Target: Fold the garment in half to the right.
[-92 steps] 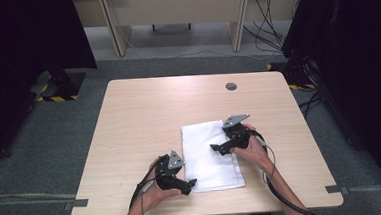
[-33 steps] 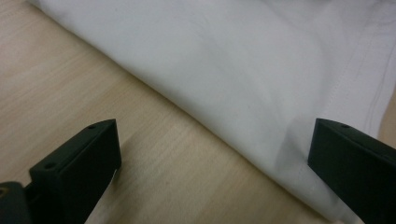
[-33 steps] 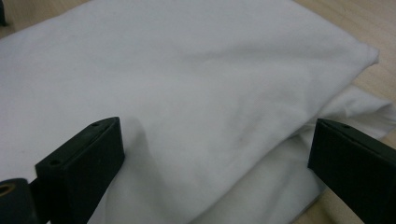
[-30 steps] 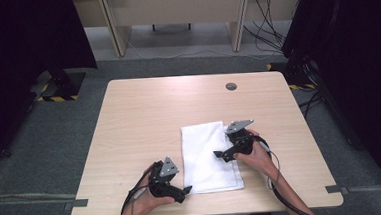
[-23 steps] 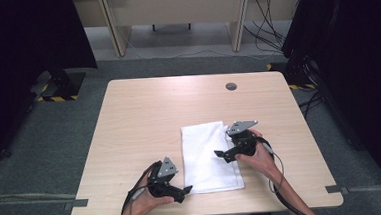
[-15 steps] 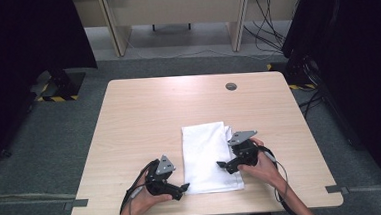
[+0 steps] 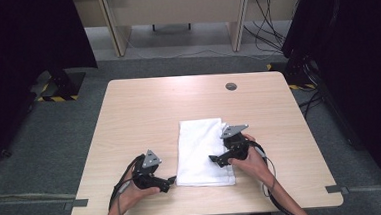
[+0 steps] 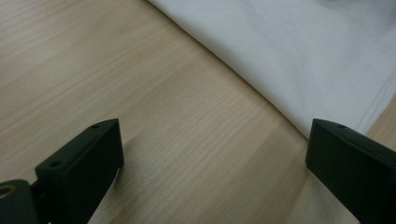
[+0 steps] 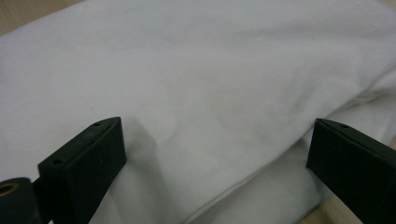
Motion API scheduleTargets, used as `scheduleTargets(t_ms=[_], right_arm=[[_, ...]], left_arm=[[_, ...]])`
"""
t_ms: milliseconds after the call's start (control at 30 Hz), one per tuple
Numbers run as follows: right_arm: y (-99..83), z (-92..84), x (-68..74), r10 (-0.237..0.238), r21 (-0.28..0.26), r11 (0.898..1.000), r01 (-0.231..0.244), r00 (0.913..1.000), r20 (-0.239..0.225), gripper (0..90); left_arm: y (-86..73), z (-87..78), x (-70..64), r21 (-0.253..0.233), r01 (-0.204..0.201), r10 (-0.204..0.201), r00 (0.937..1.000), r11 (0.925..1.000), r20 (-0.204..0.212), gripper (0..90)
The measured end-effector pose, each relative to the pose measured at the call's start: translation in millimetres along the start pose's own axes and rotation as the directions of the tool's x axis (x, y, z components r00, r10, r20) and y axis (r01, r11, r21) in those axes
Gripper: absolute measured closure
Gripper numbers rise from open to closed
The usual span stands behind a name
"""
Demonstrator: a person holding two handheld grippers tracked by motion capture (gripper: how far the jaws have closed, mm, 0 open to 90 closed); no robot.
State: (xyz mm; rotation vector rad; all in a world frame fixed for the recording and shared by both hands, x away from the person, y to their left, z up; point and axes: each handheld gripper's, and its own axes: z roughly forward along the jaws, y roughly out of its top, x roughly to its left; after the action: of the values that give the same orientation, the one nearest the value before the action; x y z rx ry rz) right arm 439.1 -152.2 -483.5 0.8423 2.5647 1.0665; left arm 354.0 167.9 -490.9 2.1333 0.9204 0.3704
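A folded white cloth [image 7: 202,151] lies flat on the wooden table [image 7: 149,115], near the front edge. My left gripper [image 7: 171,179] sits low at the cloth's front left corner, jaws wide open over bare wood, with the hemmed cloth [image 8: 299,56] just beyond them. My right gripper [image 7: 212,159] rests over the cloth's right side, pointing left, also open. Its jaws straddle a thick fold of the cloth [image 9: 210,93], nothing pinched between them.
A small round grommet hole [image 7: 231,86] sits at the table's far right. Dark curtains flank both sides, and cables [image 7: 268,12] trail on the floor behind. Bare wood stretches across the table's far half and left side.
Both grippers have drawn back toward the table's front edge. The right one slid down along the cloth's right side; the left one shifted slightly left and nearer. The cloth looks unmoved.
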Motion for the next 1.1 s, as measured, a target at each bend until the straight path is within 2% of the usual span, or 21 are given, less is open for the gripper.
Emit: scheduleTargets(t_ms=[133,267,400,533,733,833,933,1100], right_arm=[[5.0,6.3,-5.5,-0.004,-0.012,1.0,0.004,1.0,-0.006,4.5],[10.3,10.4,-10.0,-0.038,-0.007,0.999,0.038,0.9989,-0.028,4.1],[13.5,12.4,-11.0,-0.058,-0.003,0.998,0.058,0.9979,-0.029,3.6],[15.3,15.7,-14.7,-0.057,-0.006,0.998,0.057,0.9973,-0.045,2.4],[17.8,17.2,-17.4,-0.06,-0.003,0.998,0.06,0.9971,-0.048,2.4],[19.0,11.4,-17.1,-0.057,-0.017,0.998,0.057,0.9976,-0.038,4.4],[17.7,0.4,-15.3,-0.032,-0.056,0.998,0.029,0.9981,-0.052,3.8],[15.2,-12.4,-9.7,-0.003,-0.069,0.998,0.0,0.9993,-0.038,2.8]], left_arm=[[-1.4,-2.1,5.4,-0.004,0.012,-0.012,0.9999,0.9999,0.002,3.4],[-1.6,-2.1,5.8,-0.002,0.005,-0.005,1.0,1.0,0.002,3.4],[-1.4,-1.5,4.7,0.003,-0.005,0.005,1.0,1.0,-0.003,3.0],[-0.8,-0.3,1.8,0.016,-0.031,0.031,0.9993,0.9994,-0.02,2.5],[0.0,0.9,-1.1,0.018,-0.044,0.044,0.999,0.9989,-0.007,2.2],[-0.7,0.1,-1.8,0.016,-0.05,0.05,0.9987,0.9986,0.004,2.6],[-1.6,-1.4,0.0,0.01,-0.039,0.039,0.9991,0.9992,0.014,2.9],[-2.0,-1.9,0.5,0.01,-0.035,0.035,0.9994,0.9993,0.007,3.0]])
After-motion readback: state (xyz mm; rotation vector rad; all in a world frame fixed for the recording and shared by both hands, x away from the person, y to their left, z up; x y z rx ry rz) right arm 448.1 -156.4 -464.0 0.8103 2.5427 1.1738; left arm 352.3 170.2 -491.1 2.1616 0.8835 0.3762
